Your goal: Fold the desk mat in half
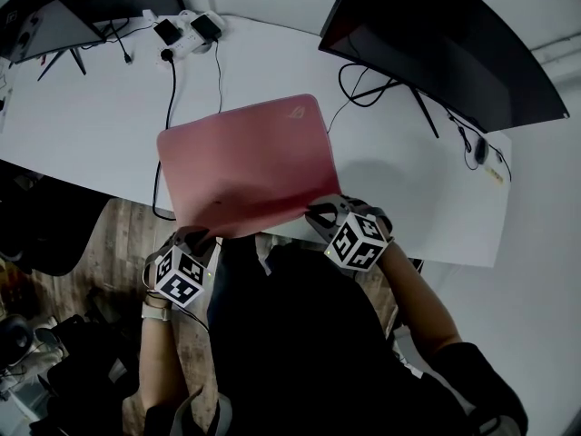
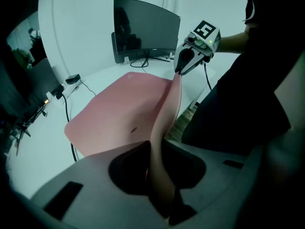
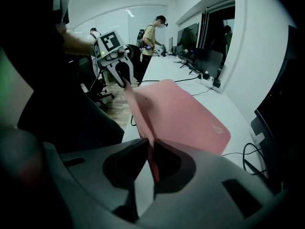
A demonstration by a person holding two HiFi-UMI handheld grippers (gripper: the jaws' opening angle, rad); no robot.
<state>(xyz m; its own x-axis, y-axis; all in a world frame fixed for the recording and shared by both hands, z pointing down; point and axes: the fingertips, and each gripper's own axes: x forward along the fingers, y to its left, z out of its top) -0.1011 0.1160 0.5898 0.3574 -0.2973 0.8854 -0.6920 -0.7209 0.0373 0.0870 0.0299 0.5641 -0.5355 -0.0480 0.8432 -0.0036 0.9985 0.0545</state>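
The pink desk mat (image 1: 245, 166) lies on the white desk (image 1: 82, 125) with a small logo near its far right corner. Its near edge is raised off the desk and stretched between my two grippers. My left gripper (image 1: 198, 237) is shut on the near left corner; in the left gripper view the mat's edge (image 2: 162, 142) runs pinched through its jaws. My right gripper (image 1: 320, 213) is shut on the near right corner, and the thin edge (image 3: 151, 156) sits clamped between its jaws. Each gripper view shows the other gripper holding the far end of that edge.
A large curved monitor (image 1: 445, 39) stands at the back right, another screen (image 1: 91, 3) at the back left. A power strip (image 1: 186, 30), cables (image 1: 171, 89) and a mouse (image 1: 480, 152) lie on the desk. People (image 3: 153, 39) stand far off along the desk row.
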